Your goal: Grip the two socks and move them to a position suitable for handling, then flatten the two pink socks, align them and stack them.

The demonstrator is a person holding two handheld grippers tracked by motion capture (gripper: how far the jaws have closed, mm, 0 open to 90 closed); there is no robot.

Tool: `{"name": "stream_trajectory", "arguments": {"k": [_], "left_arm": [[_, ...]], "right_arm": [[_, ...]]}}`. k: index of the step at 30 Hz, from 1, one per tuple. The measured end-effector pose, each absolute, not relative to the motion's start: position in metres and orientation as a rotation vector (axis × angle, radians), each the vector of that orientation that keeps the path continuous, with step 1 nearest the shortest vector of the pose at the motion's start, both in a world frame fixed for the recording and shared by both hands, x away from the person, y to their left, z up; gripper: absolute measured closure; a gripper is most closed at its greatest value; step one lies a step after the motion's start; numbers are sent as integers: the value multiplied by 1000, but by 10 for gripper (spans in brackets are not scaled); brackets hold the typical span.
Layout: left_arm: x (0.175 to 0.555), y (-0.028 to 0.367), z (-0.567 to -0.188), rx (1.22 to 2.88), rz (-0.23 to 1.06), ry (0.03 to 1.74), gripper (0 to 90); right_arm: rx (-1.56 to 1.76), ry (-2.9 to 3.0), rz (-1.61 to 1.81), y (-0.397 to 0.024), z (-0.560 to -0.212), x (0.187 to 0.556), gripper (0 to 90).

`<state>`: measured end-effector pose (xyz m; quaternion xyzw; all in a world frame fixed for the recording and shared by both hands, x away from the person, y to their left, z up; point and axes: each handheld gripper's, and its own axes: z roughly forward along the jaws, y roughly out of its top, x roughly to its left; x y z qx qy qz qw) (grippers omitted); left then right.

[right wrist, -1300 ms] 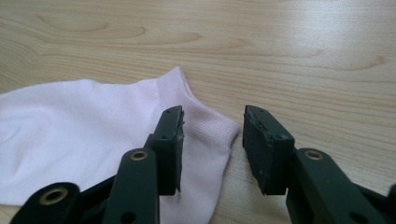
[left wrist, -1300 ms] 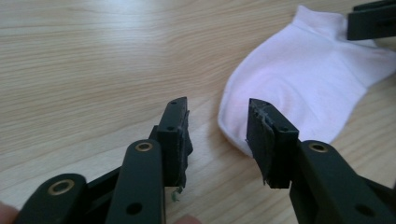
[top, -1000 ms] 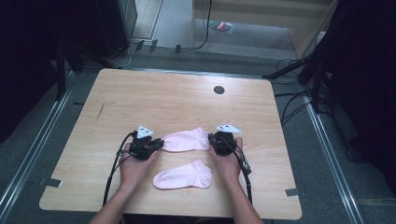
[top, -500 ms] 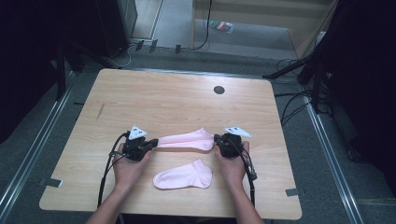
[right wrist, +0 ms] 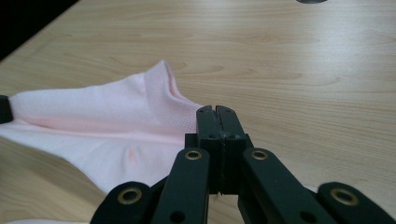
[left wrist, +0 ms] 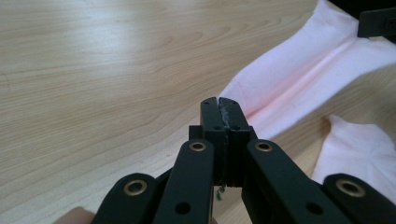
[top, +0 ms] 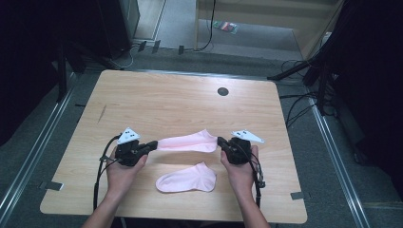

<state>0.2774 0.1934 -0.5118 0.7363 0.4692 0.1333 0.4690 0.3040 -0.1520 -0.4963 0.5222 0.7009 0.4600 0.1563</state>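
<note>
From the high view, my left gripper (top: 151, 144) and right gripper (top: 221, 141) each pinch one end of the soft pink cotton sock (top: 186, 141), stretched between them. A second pink sock (top: 186, 178) lies just below (flat on the table). In the left gripper view and the right gripper view, jaws are clamped on cloth. Next, I think, lay it onto that one.

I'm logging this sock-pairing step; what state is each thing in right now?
Left gripper: shut on the upper sock's end.
Right gripper: shut on its other end.
Upper sock: stretched between the grippers.
Lower sock: flat on the table, untouched.
</note>
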Motion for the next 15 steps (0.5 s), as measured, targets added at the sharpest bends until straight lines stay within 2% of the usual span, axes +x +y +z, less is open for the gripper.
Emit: {"name": "stream_trajectory", "arguments": {"k": [8, 15], "left_arm": [[259, 192, -497, 1791, 308, 1094, 900], [243, 187, -499, 1793, 282, 1090, 900]], "right_arm": [[1433, 2033, 1357, -146, -481, 284, 900], [1427, 2035, 1361, -154, -482, 271, 900]]}}
